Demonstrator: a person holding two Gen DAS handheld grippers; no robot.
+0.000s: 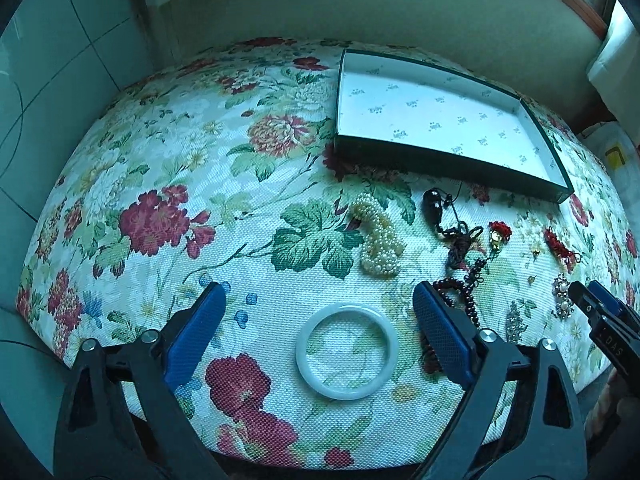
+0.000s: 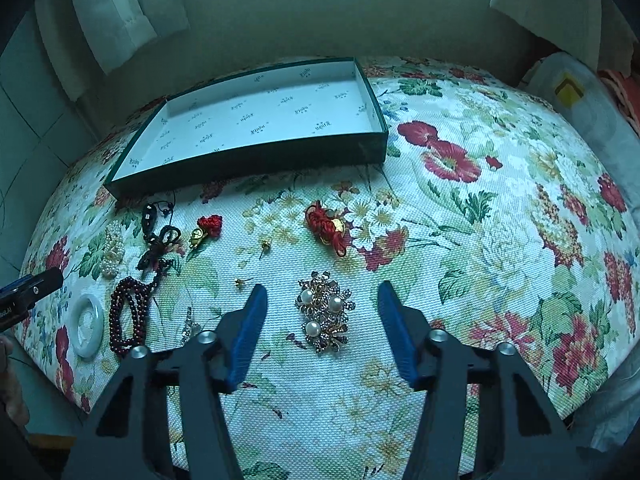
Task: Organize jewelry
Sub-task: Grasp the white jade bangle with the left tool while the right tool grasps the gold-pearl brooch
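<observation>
A white jade bangle (image 1: 346,351) lies flat on the floral cloth, between the fingers of my open left gripper (image 1: 318,300); it also shows in the right wrist view (image 2: 86,325). A pearl-and-rhinestone brooch (image 2: 325,311) lies between the fingers of my open right gripper (image 2: 322,294). An empty dark-green tray (image 1: 440,168) with a white printed lining sits at the back; it also shows in the right wrist view (image 2: 248,164). A pearl bracelet (image 1: 378,236), a dark red bead strand (image 2: 128,312), a black pendant on cord (image 1: 434,208) and red knot charms (image 2: 326,226) lie in front of it.
The floral-clothed table (image 2: 500,240) drops off at its front edge near both grippers. Small gold ear studs (image 2: 265,245) lie loose on the cloth. A wall and curtains stand behind. A plastic-wrapped bundle (image 2: 576,96) sits at the far right.
</observation>
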